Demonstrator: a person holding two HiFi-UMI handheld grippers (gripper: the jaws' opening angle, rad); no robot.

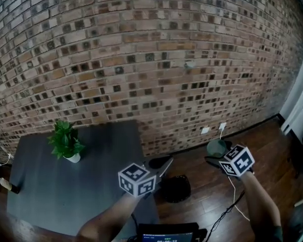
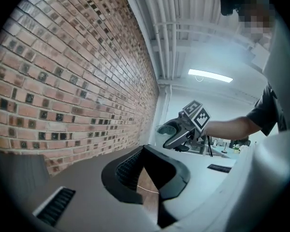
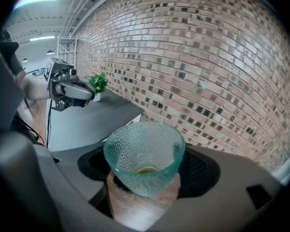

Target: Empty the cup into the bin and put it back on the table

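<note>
The cup (image 1: 216,147) is a pale green dimpled glass, and my right gripper (image 1: 215,154) is shut on it, holding it upright above the wooden floor to the right of the table. In the right gripper view the cup (image 3: 144,158) sits between the jaws with a little yellowish matter at its bottom. A black round bin (image 1: 175,188) stands on the floor between the two grippers, by the table's (image 1: 65,190) right edge. My left gripper (image 1: 160,163) hovers over that edge with jaw tips together and nothing held. The left gripper view shows the cup (image 2: 166,129) in the right gripper (image 2: 178,135).
A potted green plant (image 1: 65,141) stands at the back of the dark grey table. A brick wall (image 1: 141,59) runs close behind. A wall socket (image 1: 222,126) feeds a cable across the floor. A device with a screen (image 1: 166,234) lies at the bottom edge.
</note>
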